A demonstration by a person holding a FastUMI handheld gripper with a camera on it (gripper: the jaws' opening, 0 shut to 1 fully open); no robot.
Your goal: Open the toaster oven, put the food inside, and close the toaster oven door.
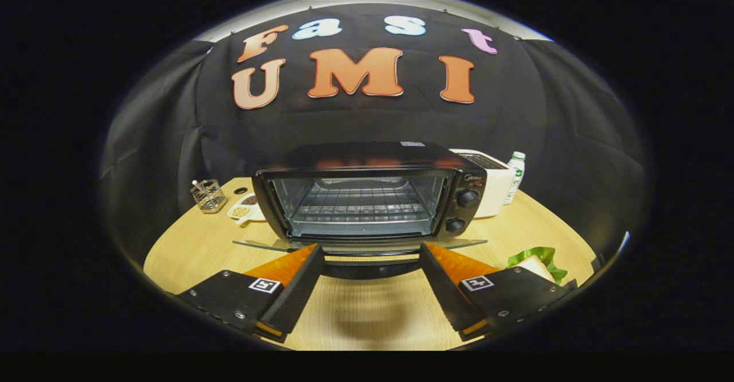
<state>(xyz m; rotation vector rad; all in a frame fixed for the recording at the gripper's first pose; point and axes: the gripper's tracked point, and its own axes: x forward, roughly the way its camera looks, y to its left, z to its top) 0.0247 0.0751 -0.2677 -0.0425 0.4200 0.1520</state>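
The toaster oven [367, 195] is sitting on the wooden table [189, 250] straight ahead of the gripper [370, 256], and its glass door [358, 246] is lying folded down flat toward the fingers, leaving the cavity exposed. Inside, a wire rack [358, 204] is spanning the chamber with nothing resting on it. The door's dark handle [370, 268] is showing just ahead of the fingertips, in the gap between them. The jaws are standing spread wide, gripping nothing. The food, a sandwich [536, 264] with green lettuce poking out, is lying on the table just beside the right finger (partly hidden behind it). Two control knobs [465, 198] are sitting on the oven's right panel. Behind the oven to the right, a white appliance [490, 181] is standing next to a plastic bottle [515, 176]. To the oven's left, a small wire basket [209, 195] and a white dish [245, 207] holding something grainy are resting near the table's far edge.
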